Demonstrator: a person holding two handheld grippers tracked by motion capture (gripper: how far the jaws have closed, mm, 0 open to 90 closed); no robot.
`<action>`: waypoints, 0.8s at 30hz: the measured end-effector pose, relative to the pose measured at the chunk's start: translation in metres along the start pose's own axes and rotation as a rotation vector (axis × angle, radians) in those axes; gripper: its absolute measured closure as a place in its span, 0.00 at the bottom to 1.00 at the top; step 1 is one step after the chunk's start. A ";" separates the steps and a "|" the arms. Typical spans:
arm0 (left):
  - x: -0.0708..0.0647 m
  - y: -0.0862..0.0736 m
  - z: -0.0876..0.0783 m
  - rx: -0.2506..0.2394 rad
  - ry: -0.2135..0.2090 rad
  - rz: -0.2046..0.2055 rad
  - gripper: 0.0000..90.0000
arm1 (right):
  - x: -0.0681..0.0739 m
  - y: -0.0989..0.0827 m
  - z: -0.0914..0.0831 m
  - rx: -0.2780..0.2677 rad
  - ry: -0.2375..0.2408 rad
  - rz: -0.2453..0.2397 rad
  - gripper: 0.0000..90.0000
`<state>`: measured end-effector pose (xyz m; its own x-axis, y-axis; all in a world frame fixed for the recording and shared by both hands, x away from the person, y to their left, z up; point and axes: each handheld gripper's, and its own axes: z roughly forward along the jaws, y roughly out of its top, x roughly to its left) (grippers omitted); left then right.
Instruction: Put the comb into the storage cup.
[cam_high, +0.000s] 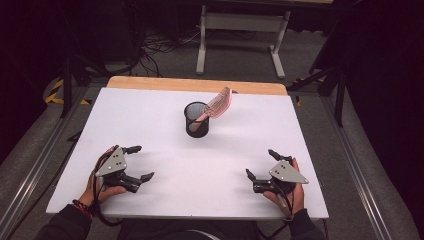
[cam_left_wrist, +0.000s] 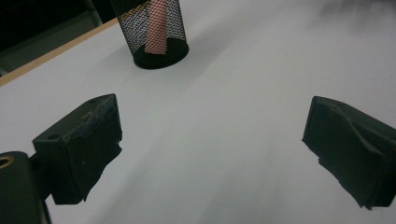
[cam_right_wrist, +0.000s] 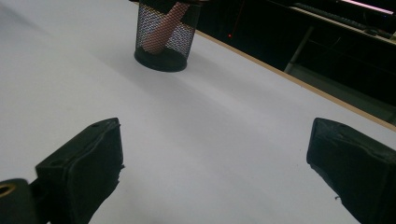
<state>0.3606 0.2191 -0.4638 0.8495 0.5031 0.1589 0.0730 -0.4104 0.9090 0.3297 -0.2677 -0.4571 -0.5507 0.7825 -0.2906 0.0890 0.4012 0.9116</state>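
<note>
Near the table's (cam_high: 150, 107) front edge, both claws (cam_high: 137, 162) (cam_high: 260, 162) agape, well apart from the mesh cup (cam_high: 197, 120) with perhaps a brush (cam_high: 218, 103).

One mesh cup (cam_high: 197, 120); one pink comb (cam_high: 216, 106); two tongs, left (cam_high: 140, 163) and right (cam_high: 260, 164).

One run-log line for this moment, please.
scene: pink comb standing handle-down in black mesh cup, mid-table | left gripper: open, empty, near edge | right gripper: open, empty, near edge
</note>
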 end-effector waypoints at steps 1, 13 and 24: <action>0.000 0.000 0.000 -0.001 0.001 -0.001 0.06 | 0.000 0.000 0.000 -0.003 0.002 0.001 0.05; 0.003 -0.001 0.001 -0.001 0.006 -0.011 0.06 | 0.002 0.001 0.001 0.000 0.000 -0.003 0.05; 0.005 -0.002 0.002 0.003 0.005 -0.022 0.06 | 0.006 0.001 0.001 0.000 0.010 -0.006 0.05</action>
<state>0.3660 0.2206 -0.4653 0.8451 0.5157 0.1410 0.0930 -0.4016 0.9111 0.3275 -0.2619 -0.4579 -0.5590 0.7756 -0.2930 0.0862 0.4058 0.9099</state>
